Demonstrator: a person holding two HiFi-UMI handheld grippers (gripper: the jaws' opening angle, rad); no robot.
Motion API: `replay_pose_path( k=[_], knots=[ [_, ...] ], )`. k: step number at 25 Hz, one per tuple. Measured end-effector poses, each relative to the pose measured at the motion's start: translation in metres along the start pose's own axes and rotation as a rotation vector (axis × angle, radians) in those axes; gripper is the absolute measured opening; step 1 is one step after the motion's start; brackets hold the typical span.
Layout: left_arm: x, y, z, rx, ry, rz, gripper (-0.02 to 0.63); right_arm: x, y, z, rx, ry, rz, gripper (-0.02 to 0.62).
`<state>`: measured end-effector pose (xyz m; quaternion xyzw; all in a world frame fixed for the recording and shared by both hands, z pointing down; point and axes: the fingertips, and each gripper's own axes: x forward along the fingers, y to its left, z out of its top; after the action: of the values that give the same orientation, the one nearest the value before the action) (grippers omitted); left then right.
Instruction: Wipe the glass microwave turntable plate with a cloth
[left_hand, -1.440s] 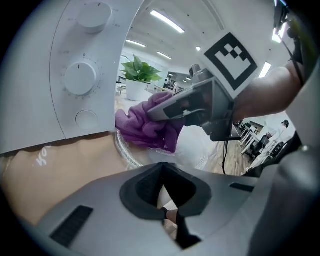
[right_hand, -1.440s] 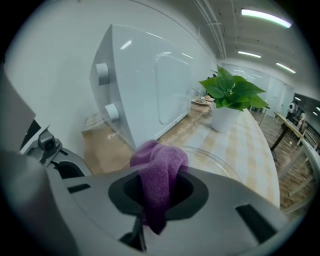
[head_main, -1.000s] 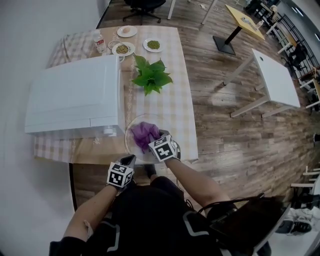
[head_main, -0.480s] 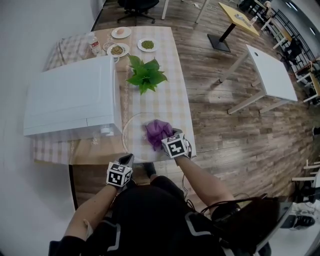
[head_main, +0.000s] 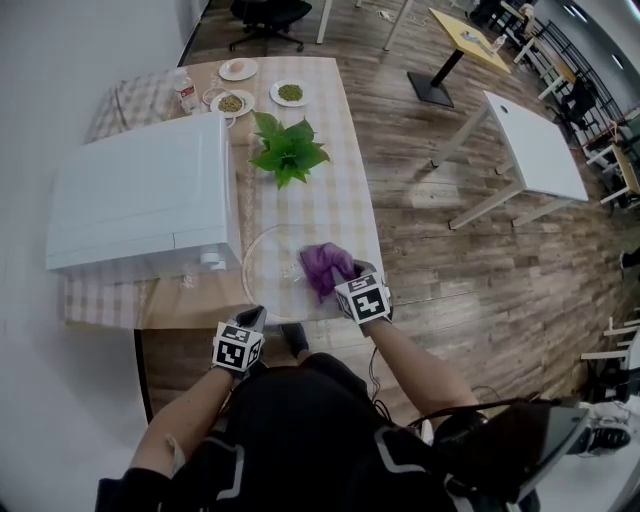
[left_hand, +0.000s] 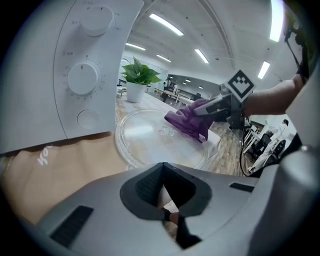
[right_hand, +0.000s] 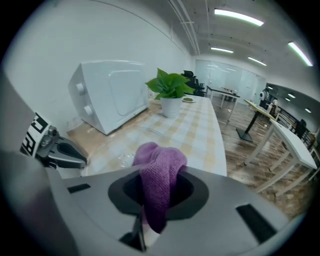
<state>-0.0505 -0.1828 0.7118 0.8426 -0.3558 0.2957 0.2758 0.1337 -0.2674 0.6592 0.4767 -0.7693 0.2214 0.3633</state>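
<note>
Glass plate (head_main: 272, 262) lies flat on the near end of a table (head_main: 352, 205) covered with a checked cloth, just in front of a white microwave (head_main: 140, 195). The plate is round and clear, with a raised rim and small moulded marks near its middle. The checks of the table cover show through it, and the left gripper view catches a pale sheen across its surface.

A purple cloth (head_main: 325, 264) rests bunched on the right-hand part of the plate, close to the rim. The right gripper (head_main: 350, 283) is clenched on this cloth. In its own view the knitted fabric rises in a thick fold from between the jaws and droops forward over them.

The left gripper (head_main: 252, 322) sits at the near edge of the table, just beside the plate's near-left rim. Its jaws are pressed together, and nothing seems to be caught between them, though the gap there is dark and hard to read.

A leafy green plant (head_main: 288, 150) in a white pot stands farther along the table, beyond the plate. Small dishes of food (head_main: 290, 93) sit at the far end.
</note>
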Motion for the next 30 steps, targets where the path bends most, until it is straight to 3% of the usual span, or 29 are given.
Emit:
replay_pose_path(
  k=[3, 10, 15, 21, 30],
  knots=[
    [-0.002, -0.002, 0.002, 0.063, 0.004, 0.009, 0.008, -0.012, 0.035, 0.024, -0.059, -0.052, 0.089, 0.066],
    [-0.014, 0.006, 0.004, 0.013, -0.023, 0.044, 0.008, -0.029, 0.127, 0.067, -0.127, -0.148, 0.309, 0.066],
    [-0.032, 0.006, 0.003, 0.009, -0.066, 0.058, 0.008, -0.009, 0.185, 0.067, -0.176, -0.135, 0.406, 0.067],
    [-0.060, 0.013, 0.013, -0.049, -0.140, 0.105, 0.008, 0.028, 0.199, 0.048, -0.137, -0.085, 0.390, 0.066],
    [-0.069, 0.018, 0.027, -0.048, -0.188, 0.119, 0.008, 0.042, 0.147, 0.025, -0.009, -0.043, 0.281, 0.067]
  ],
)
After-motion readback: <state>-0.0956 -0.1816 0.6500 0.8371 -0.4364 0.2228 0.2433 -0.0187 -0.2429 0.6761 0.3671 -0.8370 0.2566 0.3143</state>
